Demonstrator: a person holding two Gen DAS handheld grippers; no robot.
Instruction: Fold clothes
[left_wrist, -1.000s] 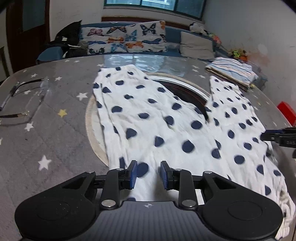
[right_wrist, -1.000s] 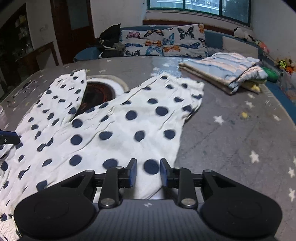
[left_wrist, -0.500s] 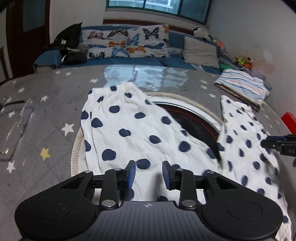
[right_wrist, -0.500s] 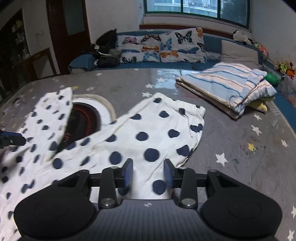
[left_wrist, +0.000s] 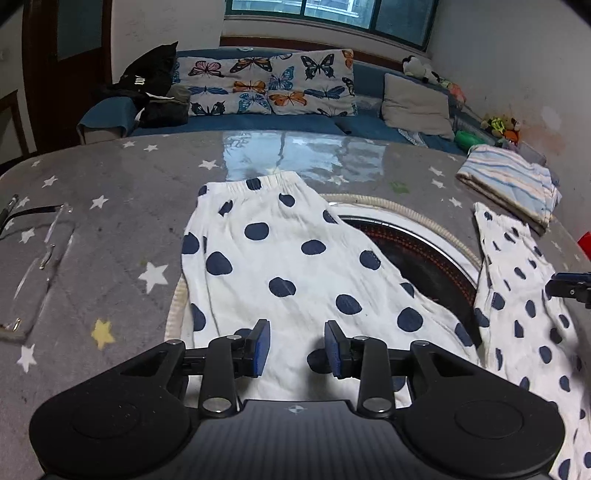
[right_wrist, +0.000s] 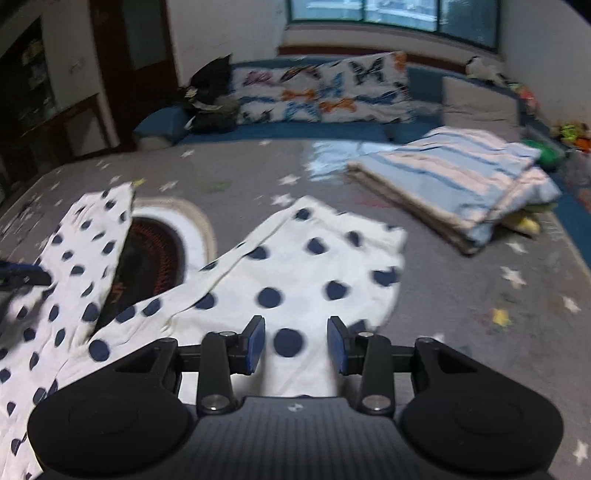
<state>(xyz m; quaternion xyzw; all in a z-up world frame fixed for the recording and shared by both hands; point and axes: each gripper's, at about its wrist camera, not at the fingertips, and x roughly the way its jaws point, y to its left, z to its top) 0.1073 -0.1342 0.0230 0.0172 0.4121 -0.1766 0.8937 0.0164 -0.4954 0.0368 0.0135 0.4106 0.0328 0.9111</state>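
- The polka-dot trousers (left_wrist: 295, 266) lie flat on the grey star-print tabletop (left_wrist: 110, 221), white fabric with navy dots, spread in a V shape.
- One leg runs straight ahead of the left gripper (left_wrist: 297, 349), long axis pointing away from it toward the sofa (left_wrist: 258, 122), hem end farthest out. The cloth passes right under the gripper's tips.
- The other leg (right_wrist: 314, 266) does the same thing in front of the right gripper (right_wrist: 297, 345): it stretches forward and a bit right, ending in a slightly rumpled hem.
- The two legs fan apart going away and join on the near side, roughly between the two grippers.
- In the gap between the legs there's a round dark inset with a pale rim (left_wrist: 417, 251) set into the tabletop, partly covered by fabric.
- Left gripper: blue pads spread apart, nothing pinched, just cloth visible in the gap below.
- Right gripper: same deal, fingers held wide, holding nothing. That view is a bit motion-blurred.
- Ahead and to the right of the right gripper sits a folded blue-striped pile (right_wrist: 454, 177), well apart from the trousers.
- Off to the left of the left gripper there's a pair of glasses (left_wrist: 33, 251) on the tabletop.
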